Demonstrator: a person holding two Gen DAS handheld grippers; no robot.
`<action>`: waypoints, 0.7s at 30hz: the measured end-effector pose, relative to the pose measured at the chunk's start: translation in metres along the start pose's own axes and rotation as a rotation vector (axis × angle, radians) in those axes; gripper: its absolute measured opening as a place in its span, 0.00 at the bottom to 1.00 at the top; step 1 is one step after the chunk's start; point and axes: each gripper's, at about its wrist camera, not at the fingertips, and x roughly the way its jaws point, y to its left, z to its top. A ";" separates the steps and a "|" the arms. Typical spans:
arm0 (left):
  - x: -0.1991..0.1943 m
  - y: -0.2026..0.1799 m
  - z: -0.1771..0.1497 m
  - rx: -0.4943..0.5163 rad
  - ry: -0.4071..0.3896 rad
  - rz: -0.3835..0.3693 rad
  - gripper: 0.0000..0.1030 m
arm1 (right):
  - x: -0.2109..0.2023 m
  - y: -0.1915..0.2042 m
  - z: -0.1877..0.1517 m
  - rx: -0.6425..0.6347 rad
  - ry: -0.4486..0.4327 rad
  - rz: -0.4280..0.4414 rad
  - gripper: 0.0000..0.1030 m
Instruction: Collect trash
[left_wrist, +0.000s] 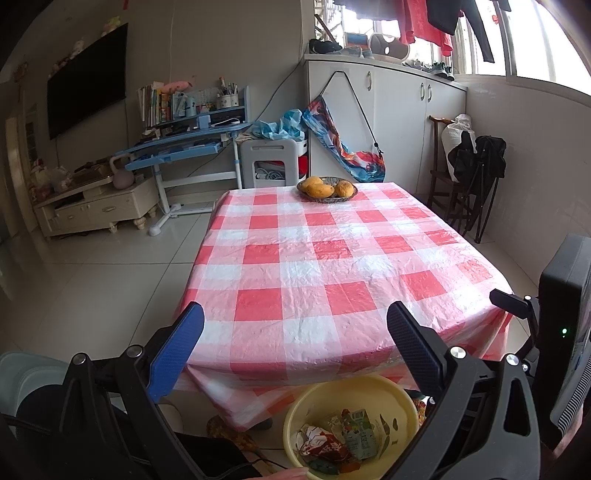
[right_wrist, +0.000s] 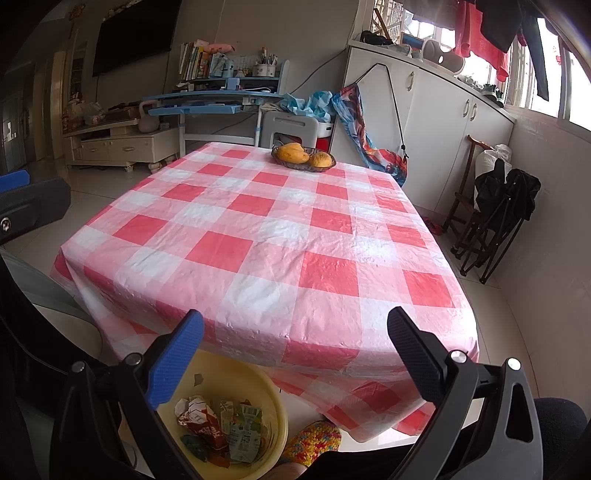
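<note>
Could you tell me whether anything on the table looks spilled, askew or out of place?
Nothing stands out: the red-and-white checked tablecloth carries only the woven fruit basket, upright at its far end. Crumpled wrappers lie inside the yellow plastic basin.

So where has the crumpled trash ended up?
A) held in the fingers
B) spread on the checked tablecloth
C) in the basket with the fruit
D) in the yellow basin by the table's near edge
D: the crumpled wrappers lie in the yellow basin below the table's near edge, and the tablecloth carries only the fruit basket.

Yellow basin (left_wrist: 373, 391) rim cut by bottom edge, wrapper print (right_wrist: 236, 432) unreadable, table legs hidden
</note>
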 end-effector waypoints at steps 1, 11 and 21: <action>-0.001 -0.001 0.000 0.001 -0.001 -0.001 0.93 | 0.000 0.000 0.000 0.000 0.000 0.001 0.92; -0.007 -0.008 0.003 0.019 -0.007 -0.012 0.93 | 0.001 0.001 0.003 0.006 -0.003 0.010 0.92; -0.007 -0.009 0.004 0.005 0.012 -0.049 0.93 | 0.001 0.002 0.003 0.012 -0.005 0.015 0.92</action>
